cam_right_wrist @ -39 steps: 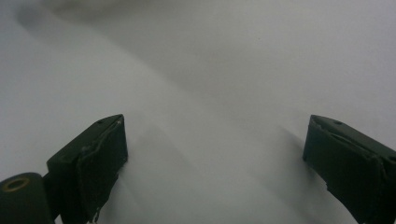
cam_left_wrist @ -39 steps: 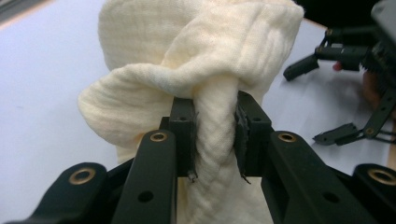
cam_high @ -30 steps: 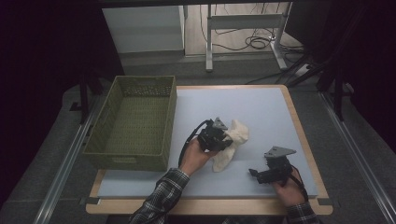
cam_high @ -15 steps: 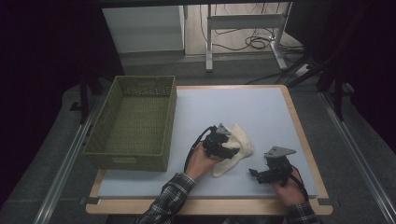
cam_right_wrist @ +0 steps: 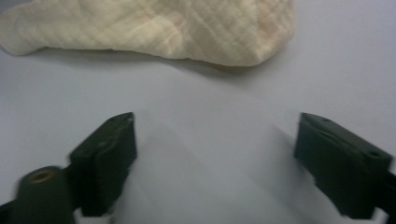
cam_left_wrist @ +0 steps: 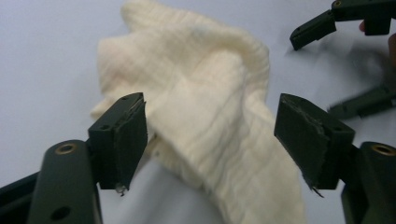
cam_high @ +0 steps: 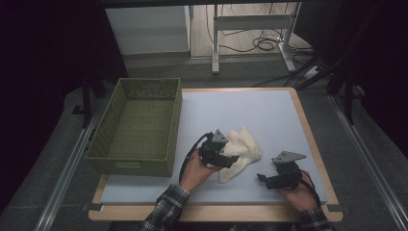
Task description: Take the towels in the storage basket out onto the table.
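The green woven basket [cam_high: 137,127] stands on the left part of the bench [cam_high: 269,113]; its visible floor holds nothing. The cream cloth [cam_high: 242,150] lies crumpled on the bench's pale surface, right of the basket and apart from it.

The left gripper [cam_high: 226,161] sits at the cloth's left edge. Its jaws have just been opening and stand wide. In the left gripper view a raised fold of the cloth [cam_left_wrist: 210,126] lies between them; the left pad is close against the fabric, the right pad clear of it, so nothing is clamped.

The right gripper [cam_high: 262,178] rests low near the front right of the bench, pointing toward the cloth and apart from it. Its jaws have just been closing a little, yet remain wide with bare bench between them.

The high view gives the layout: basket, cloth, both hands and plaid sleeves. The left gripper view adds the fabric's ribbed weave and the right gripper [cam_left_wrist: 355,60] beyond the cloth. The right gripper view shows the cloth's [cam_right_wrist: 159,28] near edge lying flat ahead of the jaws.
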`<action>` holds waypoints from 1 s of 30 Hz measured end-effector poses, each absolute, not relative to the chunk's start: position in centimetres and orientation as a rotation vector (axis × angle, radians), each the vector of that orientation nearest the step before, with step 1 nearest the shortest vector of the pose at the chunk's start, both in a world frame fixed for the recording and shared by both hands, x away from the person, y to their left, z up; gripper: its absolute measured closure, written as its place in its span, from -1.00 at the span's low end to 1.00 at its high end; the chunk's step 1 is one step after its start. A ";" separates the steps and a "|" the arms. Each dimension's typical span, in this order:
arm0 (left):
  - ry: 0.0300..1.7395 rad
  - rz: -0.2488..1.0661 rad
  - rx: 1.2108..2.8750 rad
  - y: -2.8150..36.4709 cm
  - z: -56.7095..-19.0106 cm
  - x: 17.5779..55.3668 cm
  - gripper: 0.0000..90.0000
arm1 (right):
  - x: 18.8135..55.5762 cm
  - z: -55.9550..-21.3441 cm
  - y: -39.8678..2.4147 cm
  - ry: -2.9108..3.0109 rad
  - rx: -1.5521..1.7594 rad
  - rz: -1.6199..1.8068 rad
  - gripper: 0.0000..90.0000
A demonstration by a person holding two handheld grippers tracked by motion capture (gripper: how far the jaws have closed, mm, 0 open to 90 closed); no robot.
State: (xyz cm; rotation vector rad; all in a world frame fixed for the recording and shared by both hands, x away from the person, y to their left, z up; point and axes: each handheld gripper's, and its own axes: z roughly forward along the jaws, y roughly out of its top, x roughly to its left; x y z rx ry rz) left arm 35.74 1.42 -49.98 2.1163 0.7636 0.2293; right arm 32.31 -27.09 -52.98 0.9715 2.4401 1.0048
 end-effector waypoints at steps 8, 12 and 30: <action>0.790 0.200 2.114 3.3 -51.9 34.1 -0.19 | 32.4 -52.3 -28.1 2.442 1.009 1.025 -0.09; 0.798 0.201 2.121 4.0 -52.7 33.6 -0.08 | 32.4 -51.9 -27.9 2.471 1.018 1.062 0.14; 0.851 0.374 2.204 5.8 -54.3 29.5 -0.69 | 33.2 -48.6 -25.3 2.553 0.912 1.173 0.24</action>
